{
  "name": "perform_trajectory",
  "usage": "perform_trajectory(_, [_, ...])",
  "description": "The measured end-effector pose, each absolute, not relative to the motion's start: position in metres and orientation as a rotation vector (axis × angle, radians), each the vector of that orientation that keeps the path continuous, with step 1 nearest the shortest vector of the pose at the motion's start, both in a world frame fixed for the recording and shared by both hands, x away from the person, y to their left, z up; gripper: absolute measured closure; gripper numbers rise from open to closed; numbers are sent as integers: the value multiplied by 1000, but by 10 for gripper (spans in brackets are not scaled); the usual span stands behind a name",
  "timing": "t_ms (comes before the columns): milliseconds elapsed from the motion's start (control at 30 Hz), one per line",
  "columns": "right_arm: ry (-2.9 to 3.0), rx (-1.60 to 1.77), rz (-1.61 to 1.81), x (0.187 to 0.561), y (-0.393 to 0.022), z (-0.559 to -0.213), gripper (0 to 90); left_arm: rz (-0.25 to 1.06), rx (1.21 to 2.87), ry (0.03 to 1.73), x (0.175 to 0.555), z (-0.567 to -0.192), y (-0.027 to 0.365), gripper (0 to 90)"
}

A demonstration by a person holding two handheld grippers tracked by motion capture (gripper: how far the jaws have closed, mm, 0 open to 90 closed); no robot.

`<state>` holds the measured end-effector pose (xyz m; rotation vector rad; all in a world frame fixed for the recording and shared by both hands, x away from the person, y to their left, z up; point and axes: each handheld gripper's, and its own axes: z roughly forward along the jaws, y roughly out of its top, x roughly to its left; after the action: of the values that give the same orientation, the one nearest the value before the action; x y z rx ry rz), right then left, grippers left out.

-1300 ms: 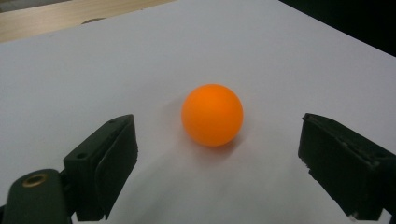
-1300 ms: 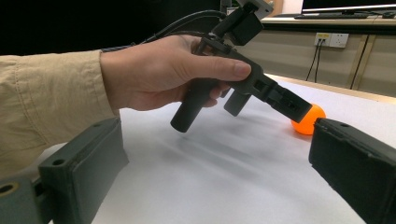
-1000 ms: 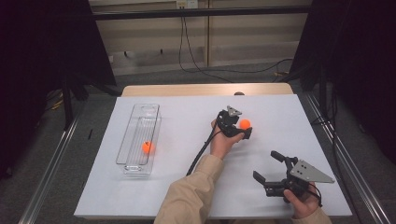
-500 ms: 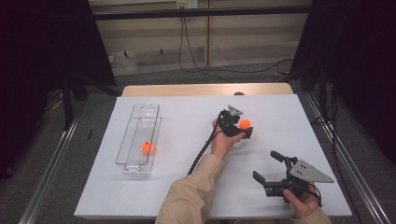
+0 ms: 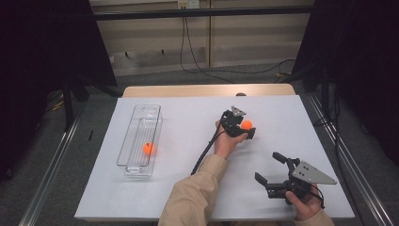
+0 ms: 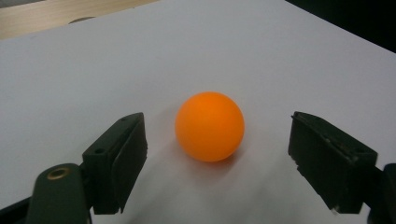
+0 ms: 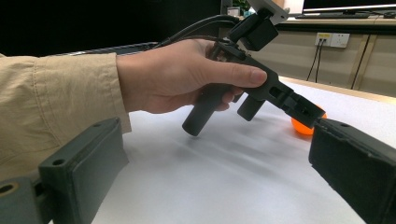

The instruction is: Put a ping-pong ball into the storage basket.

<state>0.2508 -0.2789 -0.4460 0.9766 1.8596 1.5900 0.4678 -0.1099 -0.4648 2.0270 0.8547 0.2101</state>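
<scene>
**Left gripper straddling an orange ball on the white table sheet**

Left gripper (image 5: 246,130): held in the person's left hand (image 5: 227,142), past the middle of the table (image 5: 188,188) toward its far edge, right of centre; sleeve (image 5: 193,200) entering from the near edge. Jaws spread, just been closing, one on each side of the orange ball (image 5: 246,125), pads clear of it on both sides in the left gripper view. Ball (image 6: 209,126) resting on the white sheet between the two black jaws, nearer the left jaw than the right, touching neither.

Right gripper (image 5: 275,172): held in the right hand (image 5: 306,207) near the near right corner of the table, well apart from the ball. Jaws spread wide, nothing between them; grey three-cornered plate (image 5: 313,173) on top.

Right gripper view: left hand (image 7: 187,77) wrapped round the dark handle of the left gripper (image 7: 306,114), index finger stretched along its body, tan sleeve (image 7: 56,102) at left; ball (image 7: 303,127) partly hidden behind the left gripper's tip.

Clear tray (image 5: 136,141): long and narrow, lying lengthwise near the left edge of the table, well apart from both grippers. Second orange ball (image 5: 149,149) inside it, toward the near end.

Wooden tabletop strip (image 5: 207,90) showing beyond the sheet's far edge.
</scene>
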Motion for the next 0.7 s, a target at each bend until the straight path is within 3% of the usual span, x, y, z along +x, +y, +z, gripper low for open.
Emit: perform_trajectory(700, [1848, 980, 1602, 251, -280, -446, 29, 224, 2050, 881, 478, -471, -112, 306])
